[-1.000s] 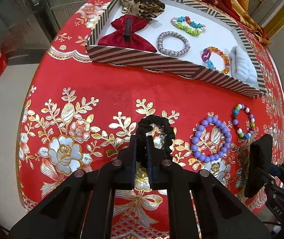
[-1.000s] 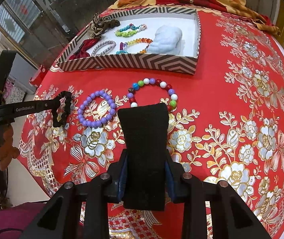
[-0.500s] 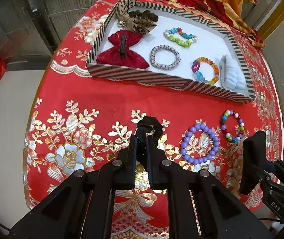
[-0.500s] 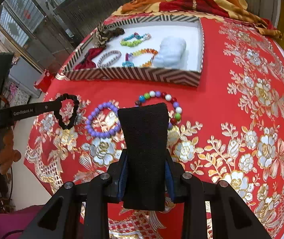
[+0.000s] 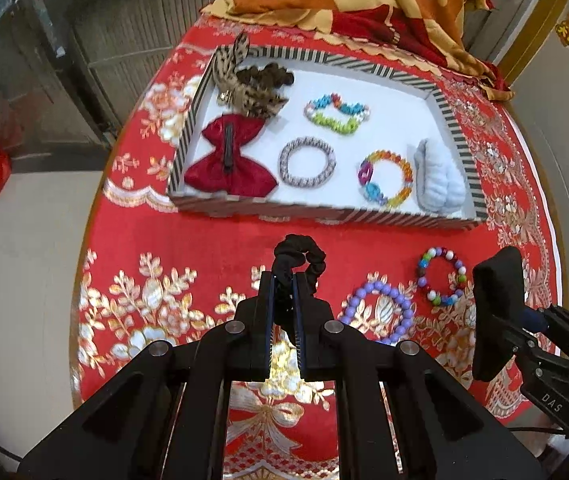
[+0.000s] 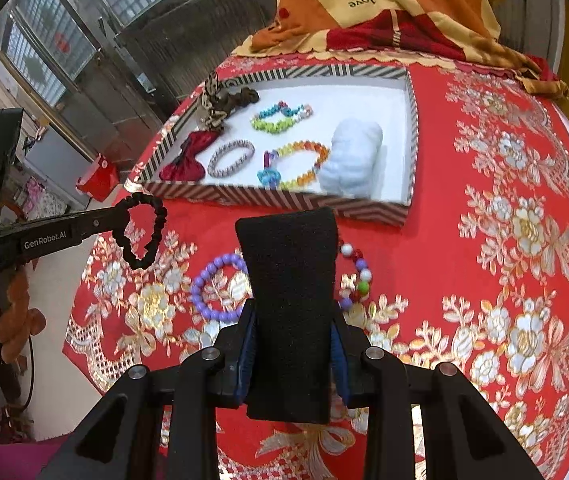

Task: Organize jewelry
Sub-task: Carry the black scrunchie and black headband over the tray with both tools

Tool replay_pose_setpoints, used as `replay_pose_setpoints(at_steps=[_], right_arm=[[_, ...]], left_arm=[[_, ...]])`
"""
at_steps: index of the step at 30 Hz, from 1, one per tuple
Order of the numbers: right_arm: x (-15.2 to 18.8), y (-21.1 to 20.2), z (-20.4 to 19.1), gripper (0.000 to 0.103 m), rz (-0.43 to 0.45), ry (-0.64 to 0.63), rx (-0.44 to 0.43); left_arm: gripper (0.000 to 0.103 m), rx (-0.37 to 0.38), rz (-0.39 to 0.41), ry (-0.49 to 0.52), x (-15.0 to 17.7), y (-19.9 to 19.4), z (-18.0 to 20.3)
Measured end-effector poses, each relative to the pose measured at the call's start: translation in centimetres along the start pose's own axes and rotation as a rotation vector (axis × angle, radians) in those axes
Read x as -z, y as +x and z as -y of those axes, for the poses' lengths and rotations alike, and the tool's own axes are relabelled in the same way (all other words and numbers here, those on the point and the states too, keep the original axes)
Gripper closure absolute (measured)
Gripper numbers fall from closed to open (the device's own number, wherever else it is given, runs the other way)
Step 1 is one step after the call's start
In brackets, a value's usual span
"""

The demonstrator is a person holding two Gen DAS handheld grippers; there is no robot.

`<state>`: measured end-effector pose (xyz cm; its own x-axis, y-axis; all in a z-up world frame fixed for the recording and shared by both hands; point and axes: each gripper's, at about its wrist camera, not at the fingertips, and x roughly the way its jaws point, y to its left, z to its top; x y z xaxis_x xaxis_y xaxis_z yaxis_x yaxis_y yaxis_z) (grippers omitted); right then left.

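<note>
Striped tray (image 5: 456, 140) holding bows and bracelets, left jaws clamping black scrunchie (image 5: 300, 258), right jaws clamping black pad (image 6: 290, 280)

L gripper (image 5: 283, 280) held above the table, fingers pinched tight w/ black scrunchie (image 5: 298, 264) clamped btwn them, loop hanging free. R gripper (image 6: 290, 280) raised just beside it, jaws closed flat on black cloth pad (image 6: 290, 308), pad sticking up past tips.

Red floral-clothed table (image 5: 204, 232) bears striped tray (image 5: 316, 211), purple bracelet (image 5: 376, 312), multicoloured bracelet (image 5: 442, 276).
</note>
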<state>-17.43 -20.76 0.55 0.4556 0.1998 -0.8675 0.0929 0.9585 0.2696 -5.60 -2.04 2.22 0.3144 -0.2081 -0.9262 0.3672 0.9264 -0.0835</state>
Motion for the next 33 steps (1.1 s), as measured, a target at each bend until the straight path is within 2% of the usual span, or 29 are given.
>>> replay_pose_setpoints(at_steps=[9,16,24,33], right_arm=[[-3.9,-0.1,0.7,0.072,0.036,0.008,0.001],[-7.6,0.5,2.0,0.072,0.054,0.017,0.017],[-11.9,2.8,3.1,0.072,0.040,0.035,0.025],[-16.5,5.5,5.1,0.072,0.022,0.077,0.045]], left_arm=[[0.095,-0.020,0.061,0.057,-3.5,-0.8,1.2],[0.095,-0.023,0.080,0.068,-7.4,-0.4,1.4],[0.095,-0.008,0.064,0.089,-11.5,1.6,2.5],[0.095,0.051,0.029,0.088,-16.5,4.7,4.1]])
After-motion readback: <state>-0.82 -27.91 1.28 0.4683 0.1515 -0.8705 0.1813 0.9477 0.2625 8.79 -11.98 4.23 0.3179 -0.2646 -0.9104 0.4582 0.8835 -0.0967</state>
